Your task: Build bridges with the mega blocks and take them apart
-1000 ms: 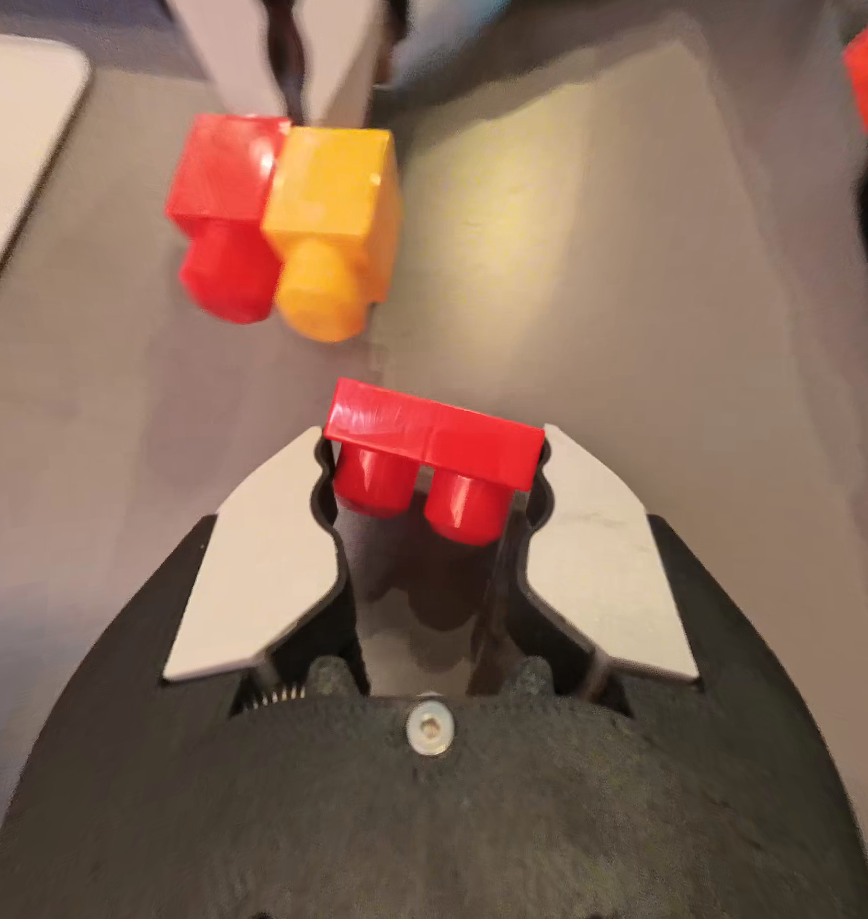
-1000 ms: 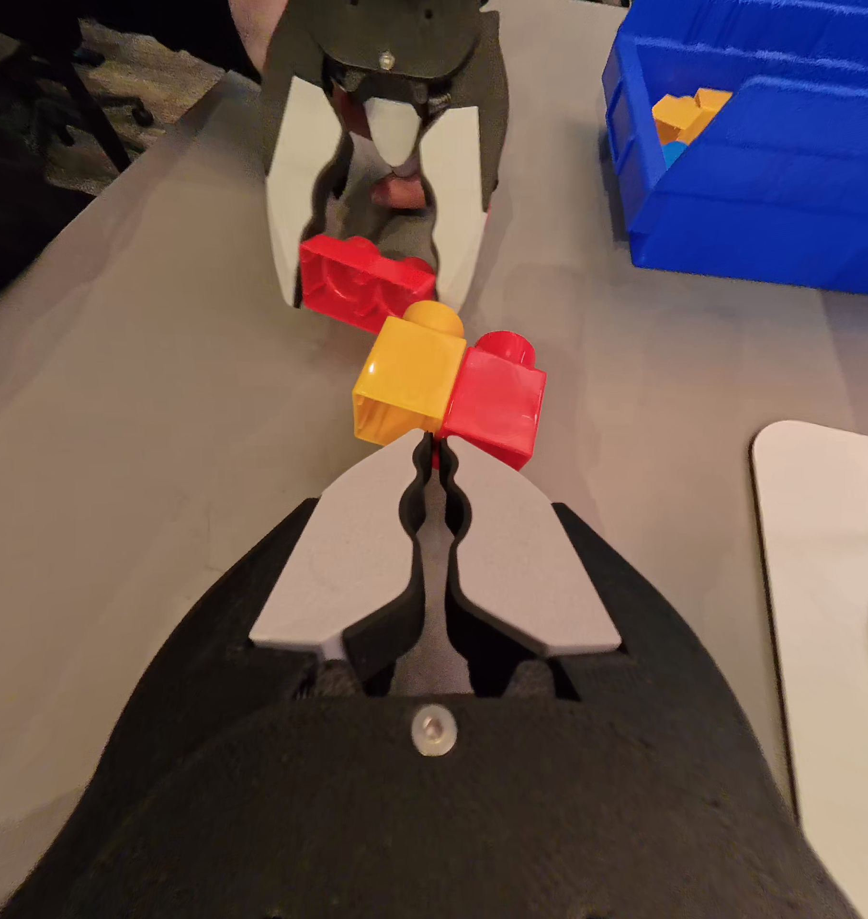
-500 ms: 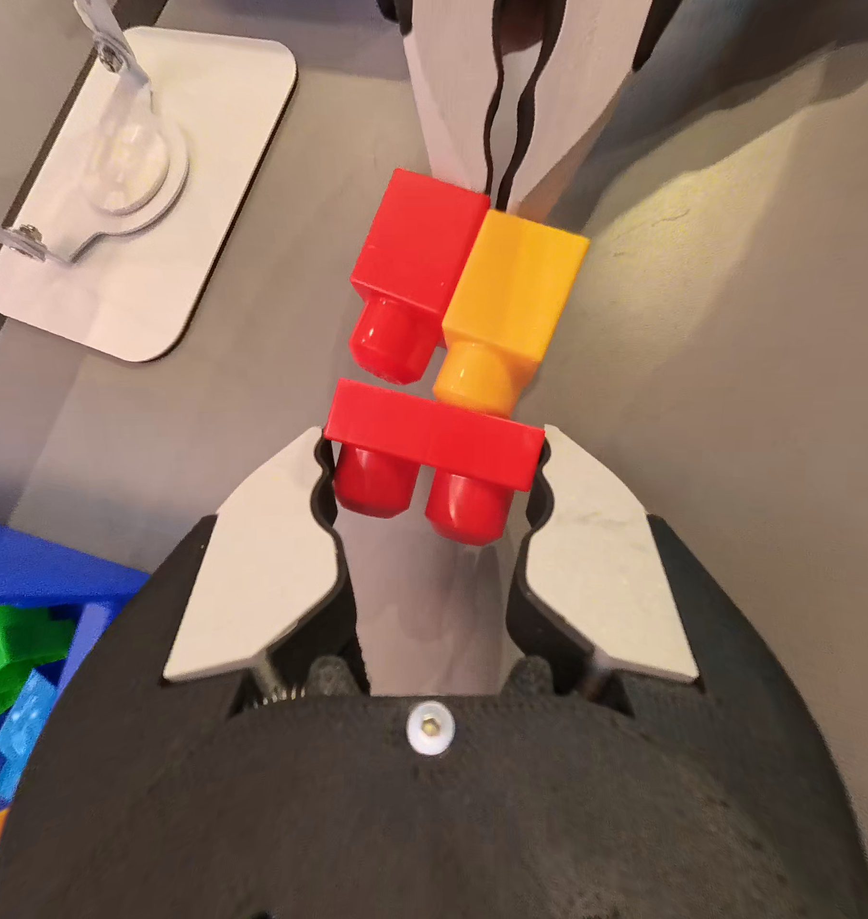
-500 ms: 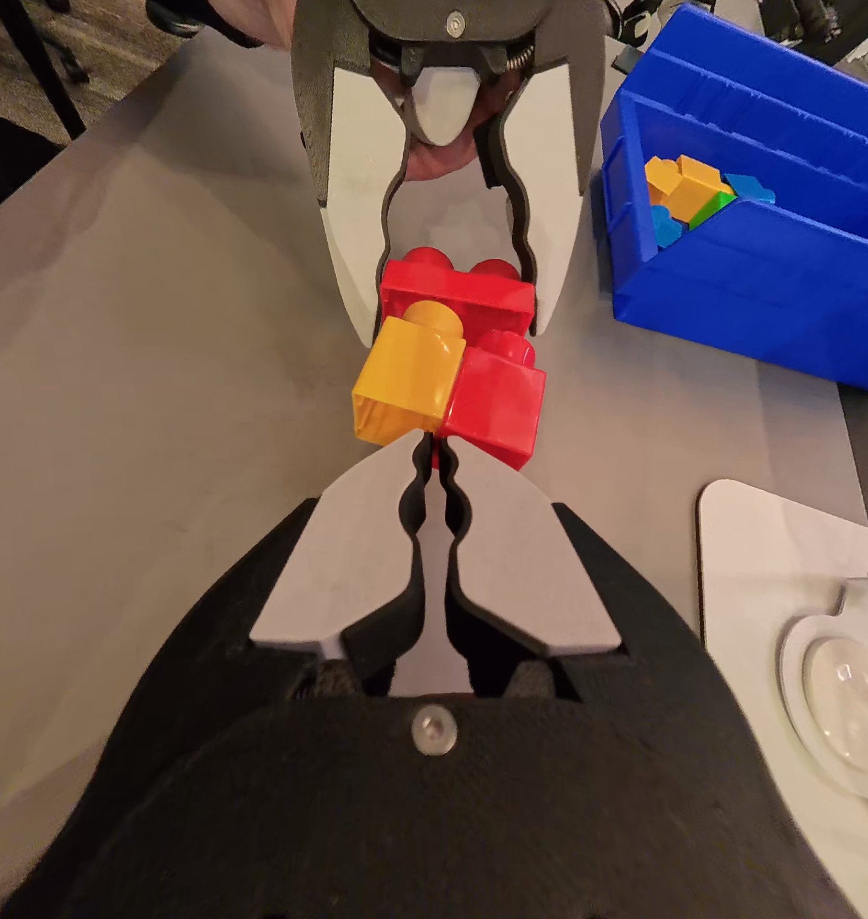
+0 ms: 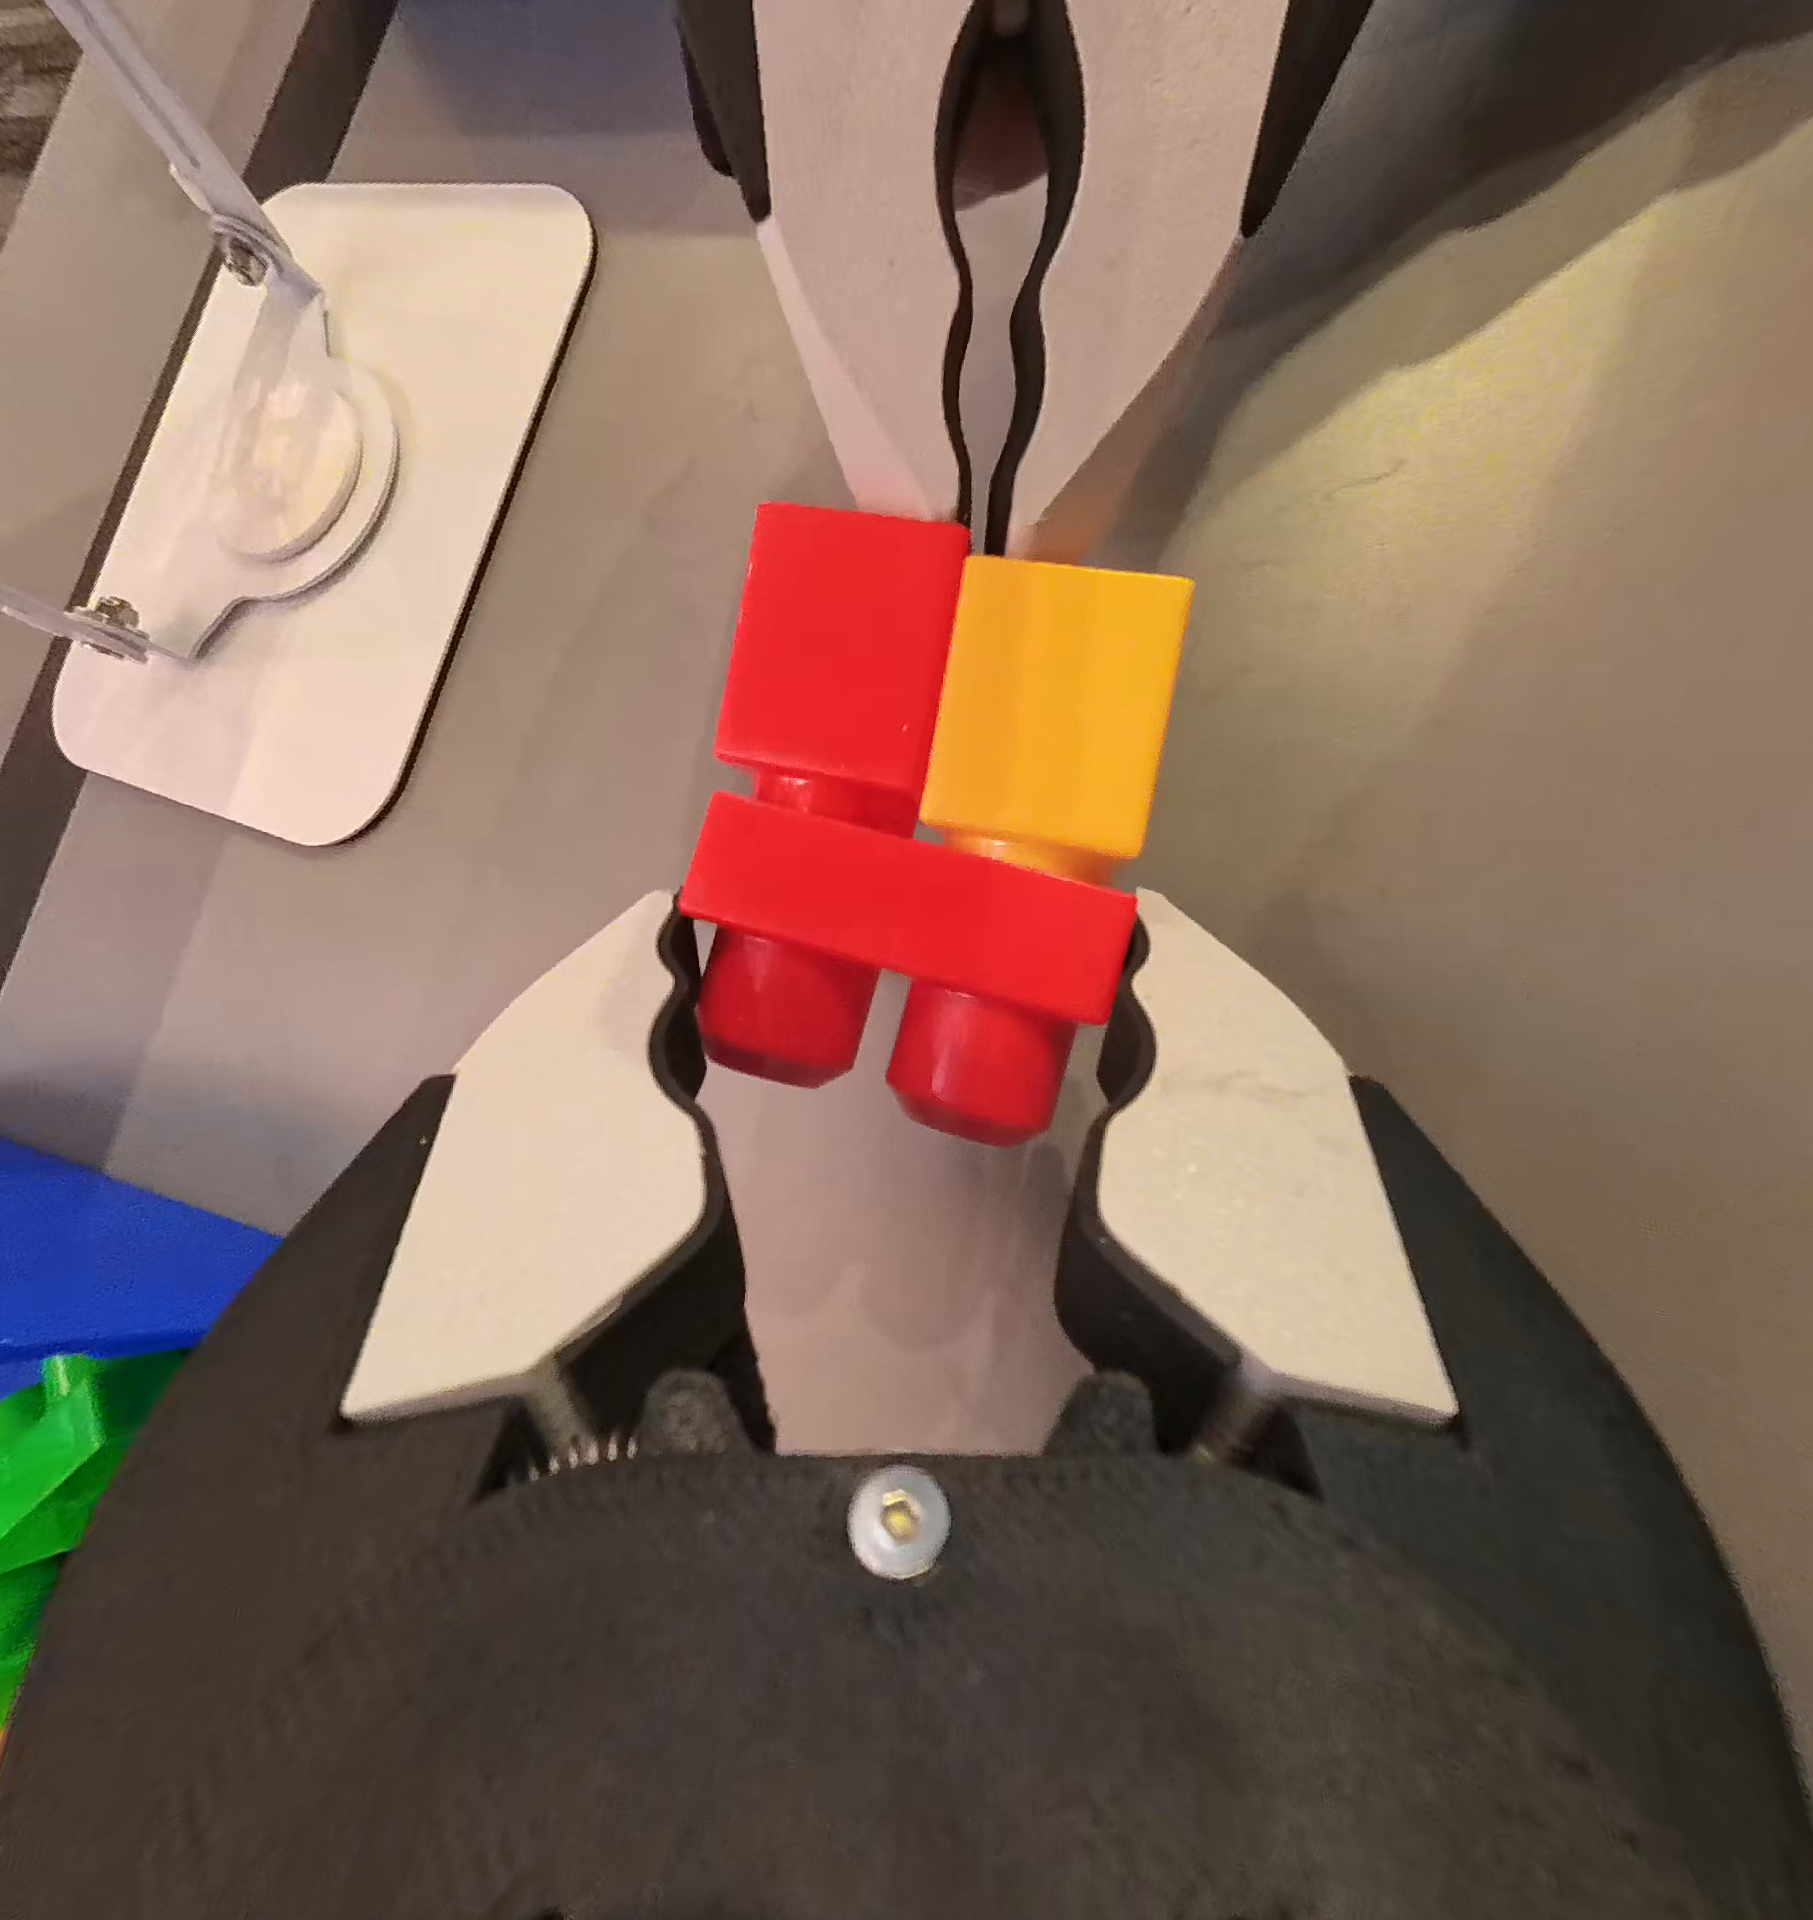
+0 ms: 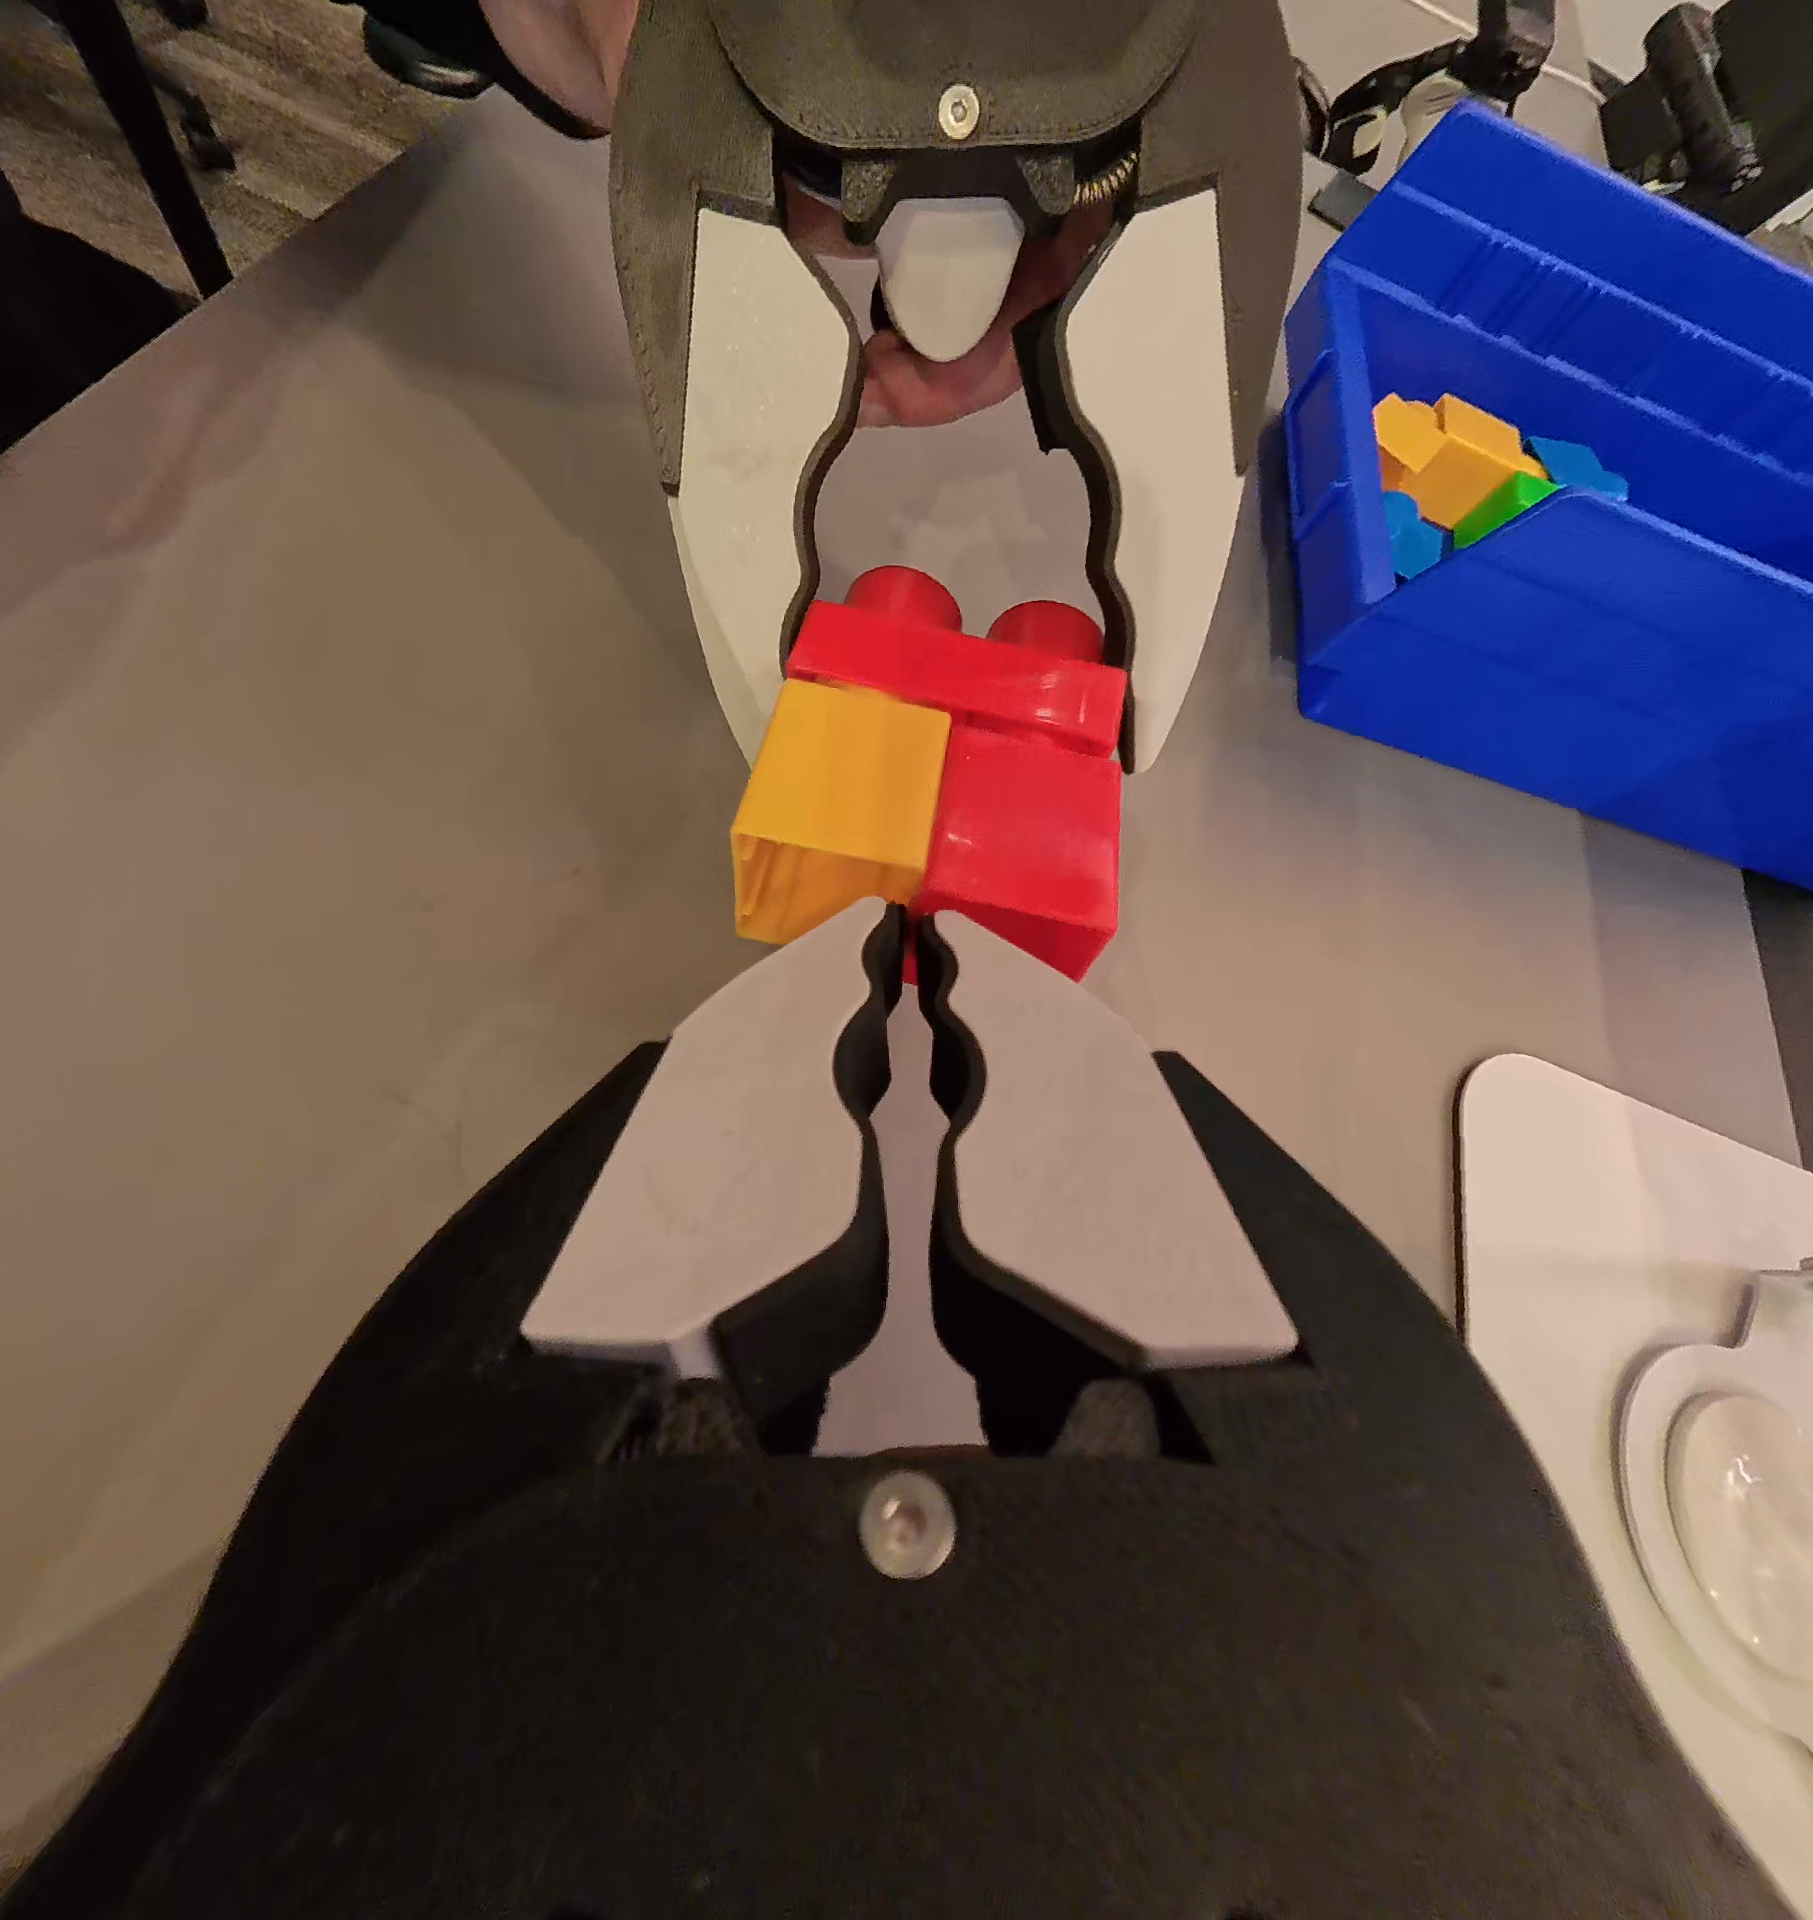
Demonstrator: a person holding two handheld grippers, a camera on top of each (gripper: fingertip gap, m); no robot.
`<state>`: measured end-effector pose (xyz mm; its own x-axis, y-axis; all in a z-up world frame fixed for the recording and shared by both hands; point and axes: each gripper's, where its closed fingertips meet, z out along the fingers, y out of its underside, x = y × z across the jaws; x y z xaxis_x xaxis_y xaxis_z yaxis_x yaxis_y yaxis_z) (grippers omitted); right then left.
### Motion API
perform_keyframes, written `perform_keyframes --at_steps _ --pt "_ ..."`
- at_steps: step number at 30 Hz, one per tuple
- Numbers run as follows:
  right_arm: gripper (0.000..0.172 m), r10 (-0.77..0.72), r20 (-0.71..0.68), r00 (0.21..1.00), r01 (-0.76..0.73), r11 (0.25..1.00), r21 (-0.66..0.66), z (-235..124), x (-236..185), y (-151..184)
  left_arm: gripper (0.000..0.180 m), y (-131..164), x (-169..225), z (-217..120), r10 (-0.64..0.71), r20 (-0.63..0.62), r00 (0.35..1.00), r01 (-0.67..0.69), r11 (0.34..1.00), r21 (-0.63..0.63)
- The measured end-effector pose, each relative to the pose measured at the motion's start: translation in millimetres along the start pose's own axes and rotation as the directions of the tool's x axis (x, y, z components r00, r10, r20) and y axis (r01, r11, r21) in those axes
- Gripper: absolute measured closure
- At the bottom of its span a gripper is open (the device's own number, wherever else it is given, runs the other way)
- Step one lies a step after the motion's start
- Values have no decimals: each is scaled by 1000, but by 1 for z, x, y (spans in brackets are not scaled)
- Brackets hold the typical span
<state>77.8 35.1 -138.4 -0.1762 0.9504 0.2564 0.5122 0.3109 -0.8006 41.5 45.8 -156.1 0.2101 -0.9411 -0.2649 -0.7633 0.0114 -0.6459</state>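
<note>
Left gripper (image 5: 907, 925) jaws clamped on the ends of a flat red two-stud block (image 5: 907, 920), studs pointing back at its camera, both pads pressed on the block. Right gripper (image 6: 907, 935) jaws nearly together, pinching thin walls where a yellow block (image 6: 840, 800) and a red single block (image 6: 1027, 831) sit side by side; which wall or walls sit between the pads I cannot tell. The flat block sits on the studs of the pair, not fully seated: left wrist view shows a gap with stud still visible on the red side, and the flat block tilted against the pair. All three blocks held above the grey worktop (image 6: 310, 727), between the two grippers. Right wrist view alone shows the yellow block's hollow open underside and the bin contents: blue bin (image 6: 1608, 644) off to the right, well apart, with yellow, blue and green blocks inside. Left wrist view shows only a bin corner and green pieces at lower left. White base plate (image 5: 310, 499) with a clear bracket beside the blocks, near the worktop edge in the left wrist view. Open worktop on the side away from bin and plate.
</note>
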Motion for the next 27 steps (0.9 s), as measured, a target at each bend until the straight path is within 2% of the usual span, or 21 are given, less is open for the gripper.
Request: perform_keyframes --at_steps 9,20,27 --pt "169 -36 -82 996 40 998 49 -2 6 -8 106 -10 -3 -6 -96 12 995 95 991 98" --pt "170 -55 -139 989 65 995 70 -5 11 -14 107 -18 -5 -10 -95 58 994 87 987 132" --pt "170 -17 -158 987 34 994 103 -7 15 -17 107 -26 -9 -13 -86 117 989 67 985 158"
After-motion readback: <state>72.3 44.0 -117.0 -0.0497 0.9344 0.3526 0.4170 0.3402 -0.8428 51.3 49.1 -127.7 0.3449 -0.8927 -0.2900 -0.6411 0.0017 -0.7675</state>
